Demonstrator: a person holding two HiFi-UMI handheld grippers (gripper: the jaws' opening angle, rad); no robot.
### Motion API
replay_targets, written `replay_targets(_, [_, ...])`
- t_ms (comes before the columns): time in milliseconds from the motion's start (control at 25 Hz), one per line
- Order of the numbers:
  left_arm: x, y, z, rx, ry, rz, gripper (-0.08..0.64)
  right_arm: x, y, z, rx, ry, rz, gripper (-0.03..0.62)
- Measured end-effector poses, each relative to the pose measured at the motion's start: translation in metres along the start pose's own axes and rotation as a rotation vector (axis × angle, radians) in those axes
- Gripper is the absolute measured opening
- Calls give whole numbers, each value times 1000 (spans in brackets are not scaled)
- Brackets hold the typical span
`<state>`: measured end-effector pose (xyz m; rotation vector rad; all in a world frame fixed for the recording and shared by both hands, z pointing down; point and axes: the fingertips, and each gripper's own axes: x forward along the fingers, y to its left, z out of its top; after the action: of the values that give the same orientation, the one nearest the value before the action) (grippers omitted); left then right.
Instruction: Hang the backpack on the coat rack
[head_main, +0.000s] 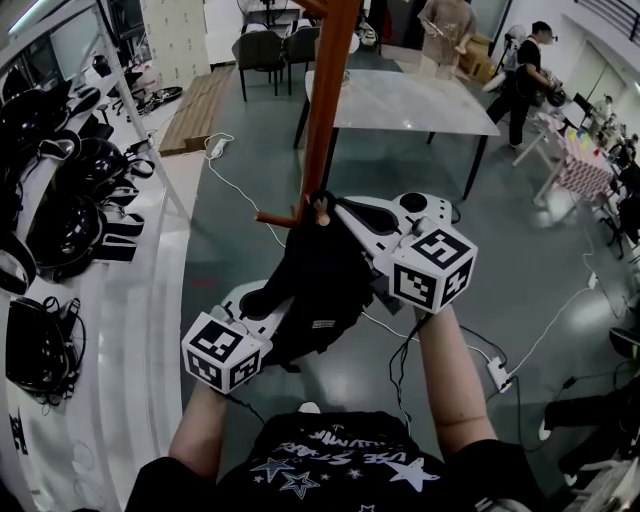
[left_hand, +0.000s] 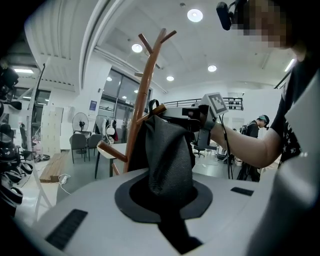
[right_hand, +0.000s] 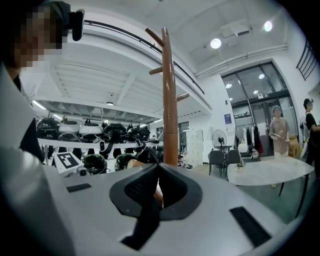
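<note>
A black backpack (head_main: 315, 285) hangs against the brown wooden coat rack (head_main: 330, 90), its top loop (head_main: 322, 203) at a short peg (head_main: 283, 217). My left gripper (head_main: 272, 298) is shut on the bag's lower fabric; in the left gripper view the black cloth (left_hand: 167, 160) rises from between the jaws. My right gripper (head_main: 340, 210) is at the bag's top beside the loop. In the right gripper view its jaws (right_hand: 156, 170) stand together in front of the pole (right_hand: 170, 100). Whether they pinch the loop I cannot tell.
White shelving with several black helmets (head_main: 60, 220) runs along the left. Beyond the rack stands a pale table (head_main: 400, 100) with chairs (head_main: 262, 45), and people (head_main: 525, 75) stand at the back right. Cables and a power strip (head_main: 498, 375) lie on the grey floor.
</note>
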<state>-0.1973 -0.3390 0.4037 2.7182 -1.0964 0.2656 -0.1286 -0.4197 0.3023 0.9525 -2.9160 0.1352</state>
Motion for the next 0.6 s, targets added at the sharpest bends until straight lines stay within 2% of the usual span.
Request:
replay_targets(240, [8,8,-6,-13,18,15,54,9,-12,-9,19,29,1,20])
replay_targets(600, [20,30,-24,-73,53,107,55,28,-26,-23,48,34,102,20])
